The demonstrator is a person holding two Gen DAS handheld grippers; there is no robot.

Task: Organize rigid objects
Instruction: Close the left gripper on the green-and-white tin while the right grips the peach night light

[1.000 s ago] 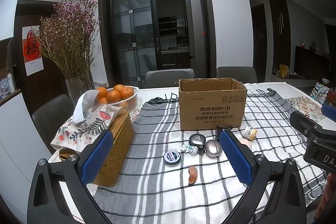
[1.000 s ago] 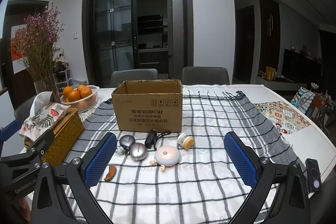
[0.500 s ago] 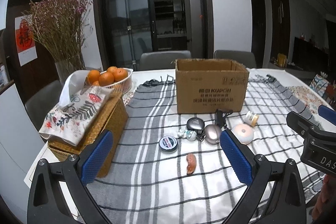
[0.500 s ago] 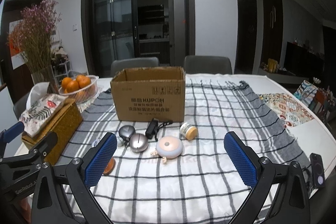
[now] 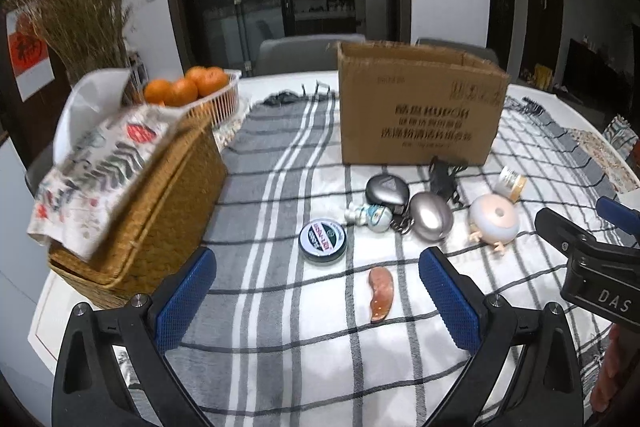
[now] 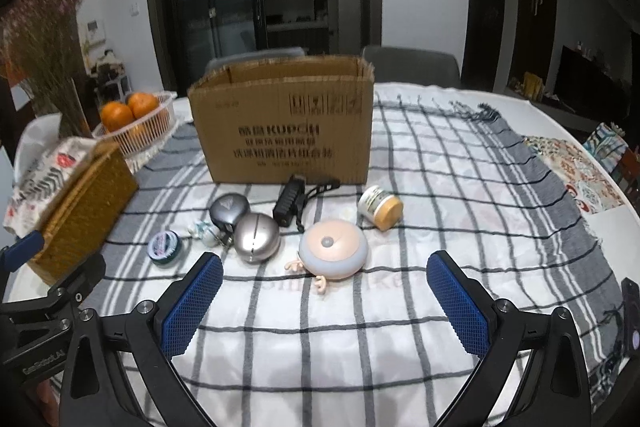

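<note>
In the left wrist view, the left gripper (image 5: 318, 297) is hanging low over the checked cloth (image 5: 280, 327), and its two blue pads are standing wide apart with nothing between them. Just above the middle of the frame, a round tin (image 5: 323, 239) with a green and white lid is lying on the cloth. Below and right of it, a small brown curved piece (image 5: 380, 293) is lying, near the right pad. Right of the tin, a small white figure (image 5: 370, 215), a dark grey case (image 5: 387, 189) and a silver egg-shaped case (image 5: 431, 215) are sitting close together, and a pale round lamp (image 5: 494, 219) is lying further right. The cardboard box (image 5: 418, 115) is standing open behind them, in the upper centre. A wicker basket (image 5: 160, 211) with a printed cloth over it is filling the left side, and a white basket of oranges (image 5: 192, 91) is behind it.

In the right wrist view, the right gripper (image 6: 325, 303) is also spread wide and is holding nothing. The pale round lamp (image 6: 333, 249) is lying between the pads, a little above them. The silver egg-shaped case (image 6: 256, 237) is left of it, the black charger (image 6: 290, 202) is above, just in front of the cardboard box (image 6: 284, 127), and a small jar with a yellow lid (image 6: 380, 207) is lying on its side at the right. The left gripper (image 6: 52, 291) is showing at the lower left edge.
</note>
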